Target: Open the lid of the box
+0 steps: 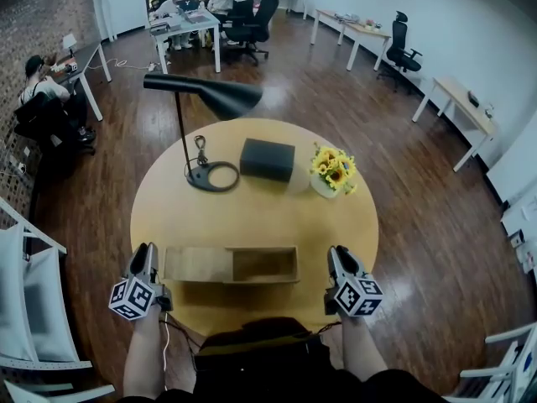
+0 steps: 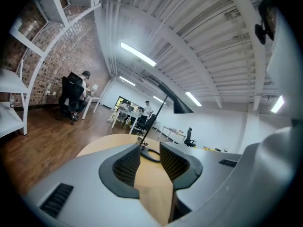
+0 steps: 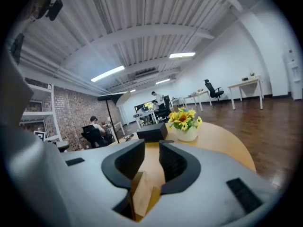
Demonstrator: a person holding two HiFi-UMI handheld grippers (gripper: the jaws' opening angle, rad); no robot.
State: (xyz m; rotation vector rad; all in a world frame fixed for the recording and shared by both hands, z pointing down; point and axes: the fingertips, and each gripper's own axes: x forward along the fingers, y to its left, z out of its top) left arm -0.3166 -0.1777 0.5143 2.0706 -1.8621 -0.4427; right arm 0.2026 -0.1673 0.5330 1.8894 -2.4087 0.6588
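Beyond the box sit lamp, black case and flowers – left gripper and right gripper fingers closing about its ends

Bright, even ceiling strip lights; heavy fisheye warp, dark vignetted corners

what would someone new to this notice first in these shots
The long wooden box at the near edge of the round table catches the eye first, its lid covering only the left half while the right half lies open. Behind it a black desk lamp arches over the table's far left, with a pot of yellow sunflowers at the far right.
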